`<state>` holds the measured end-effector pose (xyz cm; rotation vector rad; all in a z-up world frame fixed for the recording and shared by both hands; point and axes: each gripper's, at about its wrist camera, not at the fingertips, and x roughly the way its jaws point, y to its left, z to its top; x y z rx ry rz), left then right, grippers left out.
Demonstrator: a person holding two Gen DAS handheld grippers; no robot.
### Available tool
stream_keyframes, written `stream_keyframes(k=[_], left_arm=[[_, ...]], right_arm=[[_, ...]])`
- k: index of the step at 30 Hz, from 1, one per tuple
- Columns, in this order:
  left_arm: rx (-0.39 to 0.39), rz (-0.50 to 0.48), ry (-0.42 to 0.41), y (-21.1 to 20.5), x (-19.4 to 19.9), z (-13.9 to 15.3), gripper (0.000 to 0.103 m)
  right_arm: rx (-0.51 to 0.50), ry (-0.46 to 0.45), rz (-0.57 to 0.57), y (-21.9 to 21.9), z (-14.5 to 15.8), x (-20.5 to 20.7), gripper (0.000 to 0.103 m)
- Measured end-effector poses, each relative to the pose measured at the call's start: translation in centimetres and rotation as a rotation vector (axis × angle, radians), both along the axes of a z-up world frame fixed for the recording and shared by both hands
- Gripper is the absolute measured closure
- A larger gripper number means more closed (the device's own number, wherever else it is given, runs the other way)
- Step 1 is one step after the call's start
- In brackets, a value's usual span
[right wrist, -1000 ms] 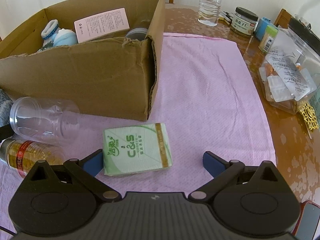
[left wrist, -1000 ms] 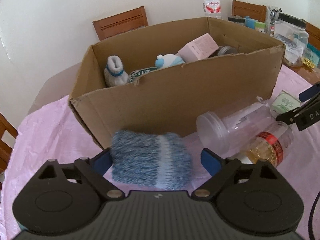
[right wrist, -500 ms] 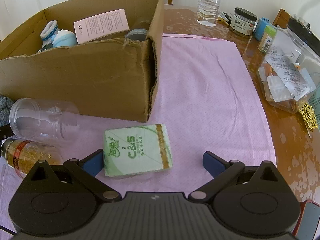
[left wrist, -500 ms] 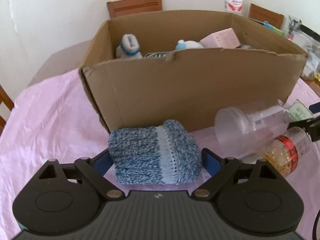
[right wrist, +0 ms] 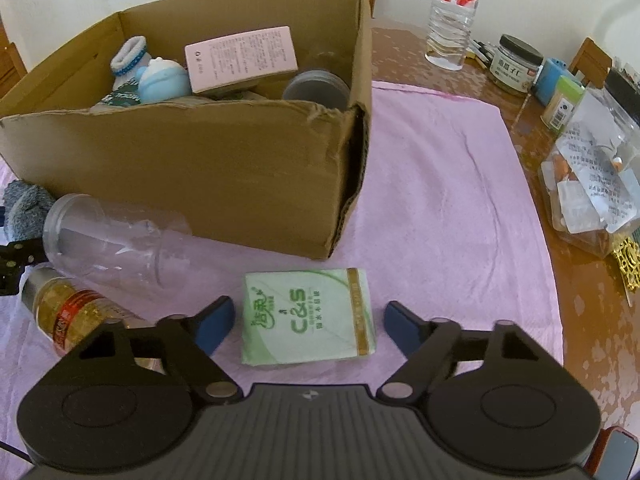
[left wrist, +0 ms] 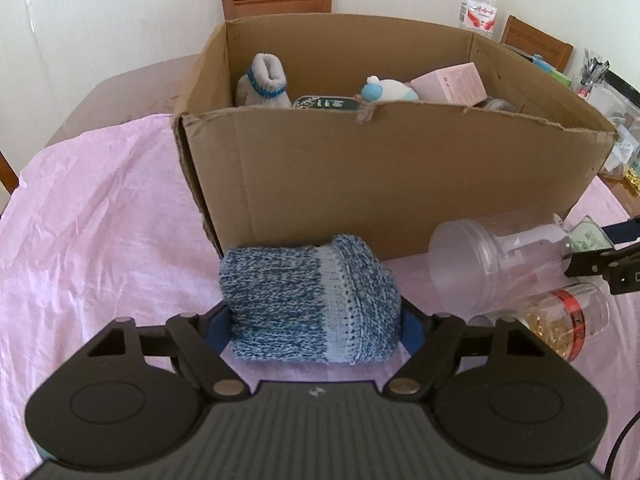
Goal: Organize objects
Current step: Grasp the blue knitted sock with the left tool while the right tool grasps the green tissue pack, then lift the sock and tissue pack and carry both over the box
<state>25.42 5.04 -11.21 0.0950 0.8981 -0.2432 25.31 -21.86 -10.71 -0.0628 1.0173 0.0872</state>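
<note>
While its jaws close, the left gripper (left wrist: 314,326) has the rolled blue-and-white knitted sock (left wrist: 310,300) between its blue pads, which touch the sock's two ends on the pink cloth (left wrist: 100,240), just before the brown cardboard box's (left wrist: 400,184) near wall. Beside it, the right gripper (right wrist: 306,322) is closing around the green-and-white tissue packet (right wrist: 308,318), gaps showing on both sides, near the box's right front corner.
</note>
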Motion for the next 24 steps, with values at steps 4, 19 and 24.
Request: stream_keyframes(k=[4,19,24], left_arm=[[-0.008,-0.015,0.012,0.1,0.1,0.3,0.026],[0.020,-0.177,0.040,1.0,-1.9,5.0,0.026],[0.010,-0.237,0.039,0.8,-2.2,8.1,0.026]], right_arm=[[-0.001,0.009,-0.008,0.1,0.1,-0.1,0.033],[0.022,-0.016,0.031,-0.1,3.6,-1.7,0.034],[0.038,-0.024,0.082,-0.3,5.8,-2.1,0.034]])
